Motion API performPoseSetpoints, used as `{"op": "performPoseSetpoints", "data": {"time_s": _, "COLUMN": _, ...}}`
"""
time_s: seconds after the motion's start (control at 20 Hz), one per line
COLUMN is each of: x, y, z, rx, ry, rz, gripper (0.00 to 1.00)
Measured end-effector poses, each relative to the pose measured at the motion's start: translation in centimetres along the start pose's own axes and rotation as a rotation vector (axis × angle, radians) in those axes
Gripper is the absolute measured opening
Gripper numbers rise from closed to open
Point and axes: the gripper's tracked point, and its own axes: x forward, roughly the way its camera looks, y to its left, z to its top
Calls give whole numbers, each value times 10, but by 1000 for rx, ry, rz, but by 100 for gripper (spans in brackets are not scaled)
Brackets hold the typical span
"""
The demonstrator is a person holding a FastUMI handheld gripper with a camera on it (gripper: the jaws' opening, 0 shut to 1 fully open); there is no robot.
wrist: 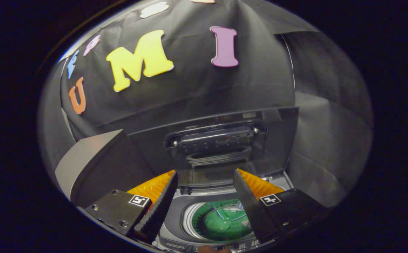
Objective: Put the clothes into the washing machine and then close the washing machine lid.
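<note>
The gripper (205, 182) hangs above a top-loading washing machine (176, 225), looking down along its two fingers (160, 207). The fingers stand wide apart and hold nothing; the gap between them frames the machine's open top.

The washing machine lid (211, 140) is raised and stands upright behind the opening, just beyond the fingertips, its inner side with a dark ribbed handle recess facing the camera. Below it, between the fingers, lies the round drum (193, 219) with its pale ring. Inside the drum rests green clothing (225, 223) with thin light stripes, bunched up and lying low in the tub, well clear of the fingers. The machine's front rim carries a strip of small control markings, too small to make out. Black cloth forms the booth wall (260, 80) behind the lid.
</note>
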Motion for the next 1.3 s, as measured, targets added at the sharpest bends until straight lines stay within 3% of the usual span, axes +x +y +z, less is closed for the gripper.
{"op": "performPoseSetpoints", "data": {"time_s": 0.2, "x": -3, "y": 16, "z": 79, "rx": -124, "ry": -160, "rz": -6, "gripper": 99}}
{"op": "performPoseSetpoints", "data": {"time_s": 0.35, "x": 12, "y": 15, "z": 110, "rx": -137, "ry": -172, "rz": -2, "gripper": 99}}
{"op": "performPoseSetpoints", "data": {"time_s": 0.6, "x": 80, "y": 6, "z": 92, "rx": -137, "ry": 25, "rz": -50, "gripper": 100}}
{"op": "performPoseSetpoints", "data": {"time_s": 0.65, "x": 83, "y": 3, "z": 96, "rx": -117, "ry": 2, "rz": -50, "gripper": 100}}
{"op": "performPoseSetpoints", "data": {"time_s": 1.05, "x": 38, "y": 1, "z": 67, "rx": -90, "ry": 50, "rz": -78, "gripper": 100}}
{"op": "performPoseSetpoints", "data": {"time_s": 1.3, "x": -9, "y": -1, "z": 24, "rx": -94, "ry": 71, "rz": -130, "gripper": 100}}
